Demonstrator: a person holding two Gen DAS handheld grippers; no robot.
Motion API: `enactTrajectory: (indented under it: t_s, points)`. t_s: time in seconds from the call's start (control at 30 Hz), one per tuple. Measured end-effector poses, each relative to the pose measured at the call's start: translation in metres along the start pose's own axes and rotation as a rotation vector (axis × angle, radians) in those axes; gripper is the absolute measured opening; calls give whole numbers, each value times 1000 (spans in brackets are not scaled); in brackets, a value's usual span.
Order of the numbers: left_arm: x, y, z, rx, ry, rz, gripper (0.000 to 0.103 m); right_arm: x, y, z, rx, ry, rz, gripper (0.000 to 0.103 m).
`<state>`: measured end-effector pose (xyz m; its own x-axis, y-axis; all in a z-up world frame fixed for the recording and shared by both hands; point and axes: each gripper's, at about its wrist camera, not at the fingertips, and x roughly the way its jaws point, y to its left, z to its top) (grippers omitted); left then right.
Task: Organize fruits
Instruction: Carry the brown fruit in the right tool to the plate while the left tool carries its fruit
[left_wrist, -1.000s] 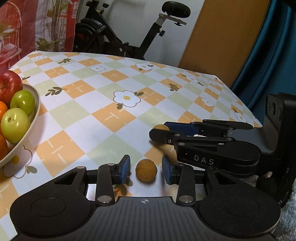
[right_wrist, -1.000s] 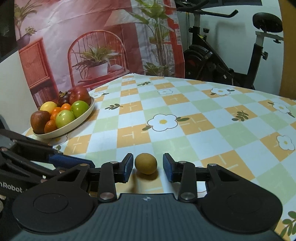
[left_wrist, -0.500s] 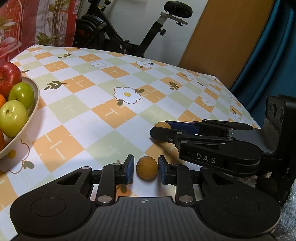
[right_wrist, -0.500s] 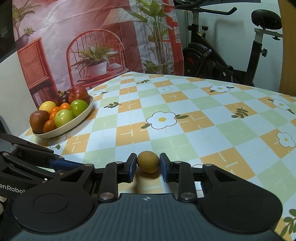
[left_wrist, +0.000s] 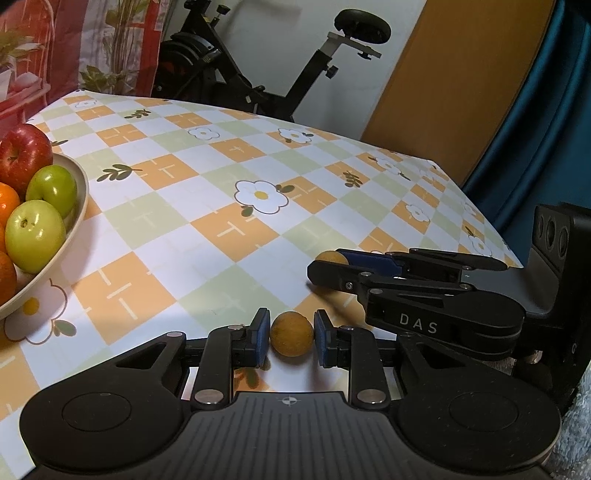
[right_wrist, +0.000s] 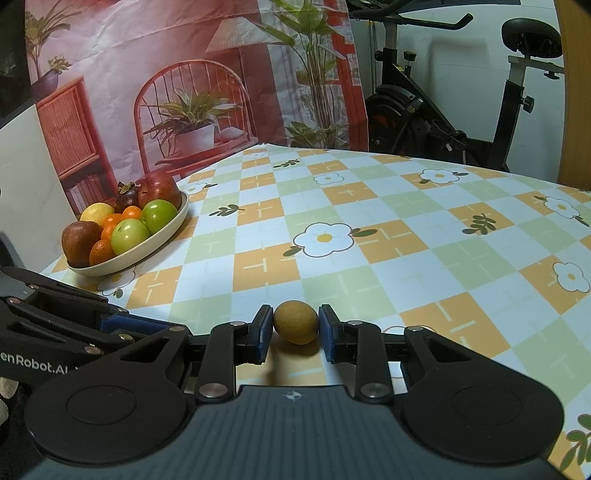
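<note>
My left gripper is shut on a small round brown fruit, held between its blue pads just above the checked tablecloth. My right gripper is shut on a second small brown fruit, low over the table. In the left wrist view the right gripper lies to the right with its fruit at its tips. A cream bowl of apples, oranges and other fruit stands at the left; its rim also shows in the left wrist view.
The table carries a flower-patterned cloth. An exercise bike stands behind the far edge, with a printed backdrop to the left. A wooden door and a blue curtain are at the right.
Both grippers have closed from open onto their brown fruits. Both have lifted slightly, and the views have tilted a little.
</note>
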<state>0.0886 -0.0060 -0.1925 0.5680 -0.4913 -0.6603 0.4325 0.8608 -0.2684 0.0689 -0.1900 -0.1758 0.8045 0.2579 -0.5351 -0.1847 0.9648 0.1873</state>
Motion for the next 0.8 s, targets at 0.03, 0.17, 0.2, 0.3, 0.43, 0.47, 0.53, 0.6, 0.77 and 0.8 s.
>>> enactTrajectory:
  t_s: [0.03,0.17,0.2,0.3,0.43,0.47,0.53,0.6,0.77,0.8]
  points:
    - [-1,0,0,-2,-2,1,27,0,0,0,0,-1,0,30]
    - [-2,3,0,-16,-11,5,27,-1,0,0,0,-1,0,30]
    - [-2,4,1,-22,-13,6,27,-1,0,0,1,-2,0,30]
    - [-4,6,2,-35,-20,7,27,-1,-1,0,0,-2,0,30]
    - [-9,10,5,-47,-37,6,27,-2,-1,0,4,-2,-2,30]
    - [-11,11,7,-51,-42,8,27,-2,0,0,2,0,-7,30]
    - [-13,13,9,-56,-50,14,27,-2,1,1,-4,1,-13,30]
    - [-17,16,12,-65,-60,17,27,-2,2,2,-1,2,-16,30]
    - [-28,23,20,-78,-91,30,27,-4,3,6,9,0,-13,30]
    - [-30,24,22,-79,-98,32,27,-5,3,7,13,0,-11,30]
